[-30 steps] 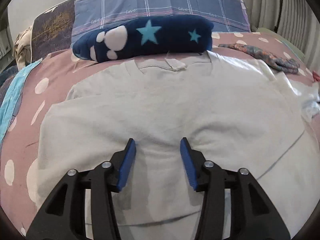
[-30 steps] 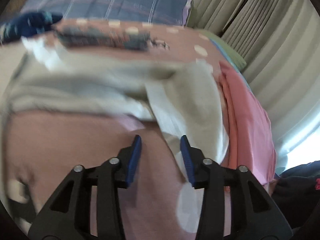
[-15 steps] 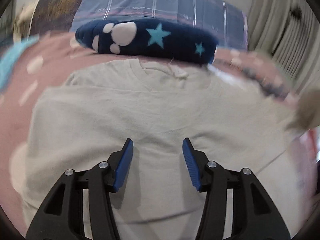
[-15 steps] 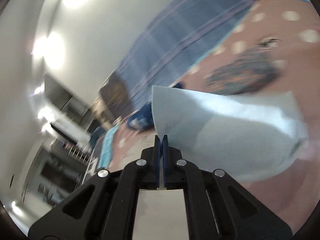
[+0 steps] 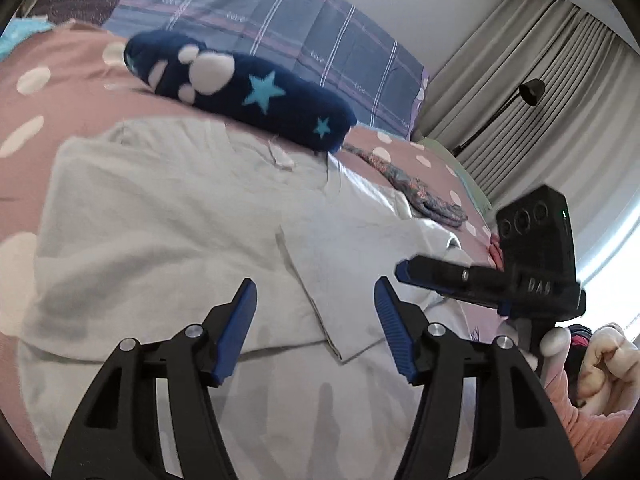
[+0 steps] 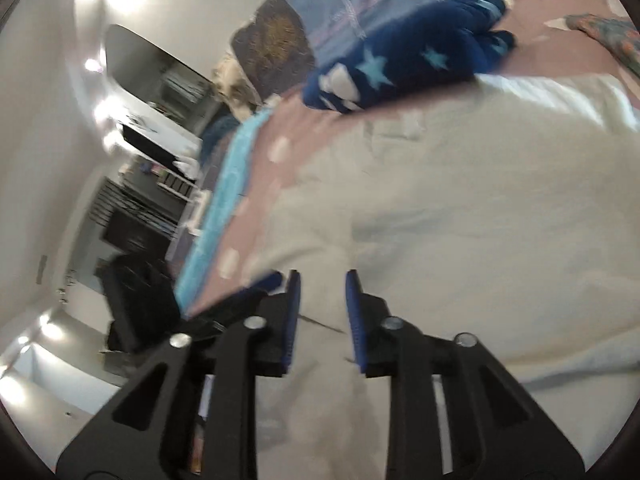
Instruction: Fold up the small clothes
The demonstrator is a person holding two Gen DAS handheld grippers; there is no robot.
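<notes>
A pale grey T-shirt [image 5: 160,216] lies flat on the pink dotted bedspread, collar toward the pillows. Its right sleeve [image 5: 344,276] is folded over onto the body. My left gripper [image 5: 316,320] is open and empty, low over the shirt's middle, just in front of the folded sleeve. My right gripper [image 6: 320,312] is open and empty over the shirt [image 6: 460,208], its jaws parted a little. It also shows in the left wrist view [image 5: 404,270] at the right, beside the folded sleeve.
A navy star-and-paw plush blanket [image 5: 240,88] lies across the bed just beyond the collar, a plaid pillow [image 5: 280,20] behind it. A patterned cloth [image 5: 416,188] lies to the right. Pink clothing [image 5: 580,408] lies at the right edge. Curtains and a lamp [image 5: 528,92] stand beyond.
My right gripper, shut on the sleeve half a second ago, has laid it over the shirt's body and opened. My left gripper stayed open and turned to the right.
</notes>
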